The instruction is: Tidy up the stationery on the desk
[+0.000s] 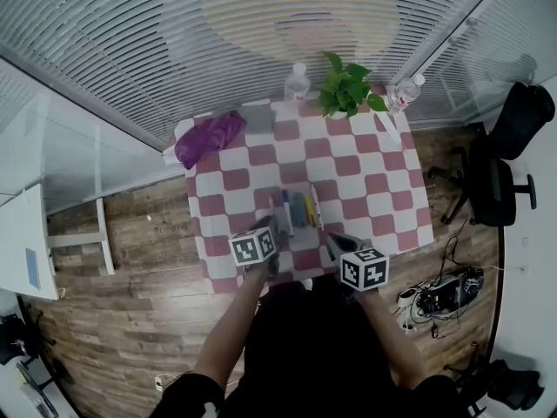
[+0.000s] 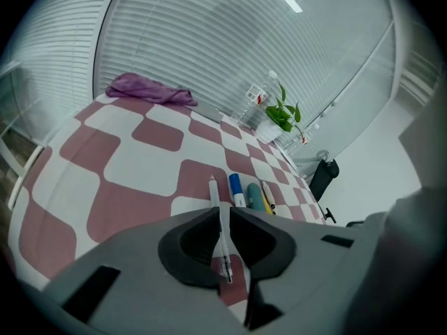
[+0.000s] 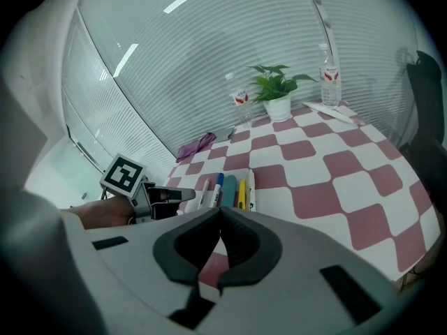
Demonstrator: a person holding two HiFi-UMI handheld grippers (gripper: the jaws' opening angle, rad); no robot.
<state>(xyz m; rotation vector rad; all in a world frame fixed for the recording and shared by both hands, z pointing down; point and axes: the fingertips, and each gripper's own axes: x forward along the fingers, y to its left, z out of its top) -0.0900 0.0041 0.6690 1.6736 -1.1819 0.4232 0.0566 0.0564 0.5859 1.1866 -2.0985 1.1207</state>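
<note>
Cloth in pink and white checks covers a small table, seen from the head view, steeply above. A purple cloth lies bunched at the far left corner. A potted plant stands at the far edge between two clear bottles. A black office chair stands on the wooden floor to the right. Near the front middle of the table, a short row of pens lies side by side, pointing away from the person. The left gripper reaches to the left end of that row. The right gripper hangs just beside it, nearer the front edge.

In the left gripper view, the jaws are pinching a slim white pen about midway along its length, its far tip out over the cloth. Just to its right lie a blue-capped marker, a teal pen and a yellow pen, close together and roughly parallel.

In the right gripper view, the jaws are pressed together with nothing between them, above the cloth near the table's front. Beyond them the left gripper shows from the side at the row's left end, with the plant and bottles far behind.
</note>
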